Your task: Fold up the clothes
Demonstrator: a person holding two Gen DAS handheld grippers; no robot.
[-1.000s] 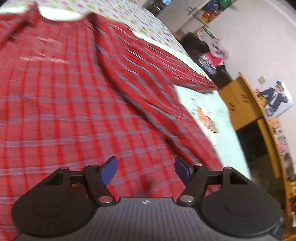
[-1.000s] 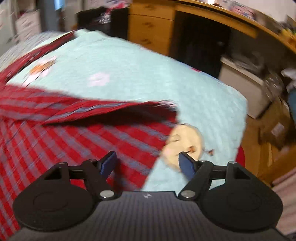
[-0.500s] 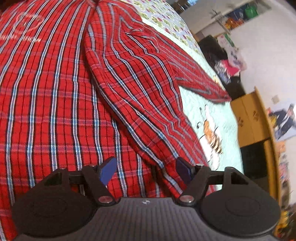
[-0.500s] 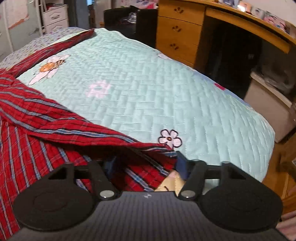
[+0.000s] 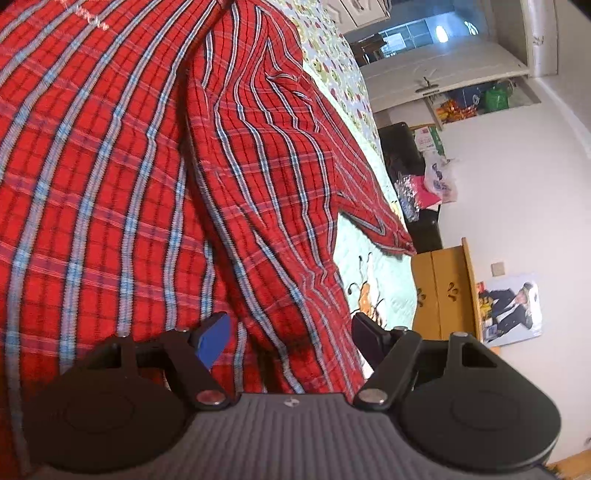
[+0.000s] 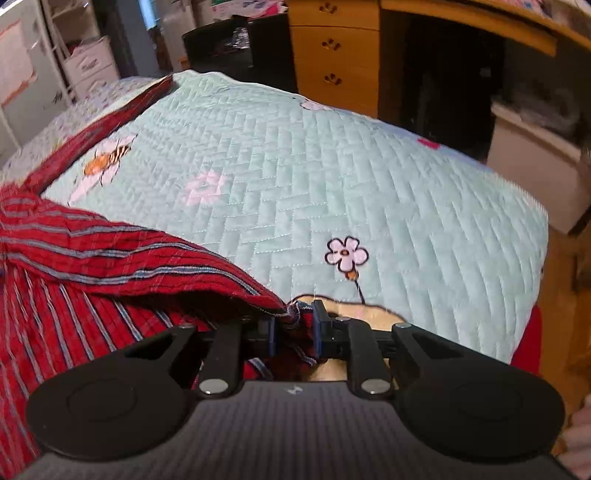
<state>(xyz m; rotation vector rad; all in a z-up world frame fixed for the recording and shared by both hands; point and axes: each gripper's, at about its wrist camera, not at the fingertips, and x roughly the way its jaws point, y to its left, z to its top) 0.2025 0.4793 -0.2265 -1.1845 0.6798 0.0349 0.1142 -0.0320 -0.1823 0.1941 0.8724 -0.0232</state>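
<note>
The red plaid shirt lies spread on the bed. The right gripper, its jaws just closing, pinches the shirt's corner at 6 o'clock. The left gripper hovers over the shirt, jaws spread.

A home bedroom: a bed under a quilted mint bedspread with flowers and bees, a wooden desk with drawers beside it, a photo poster on the white wall, and bags piled near a doorway.
</note>
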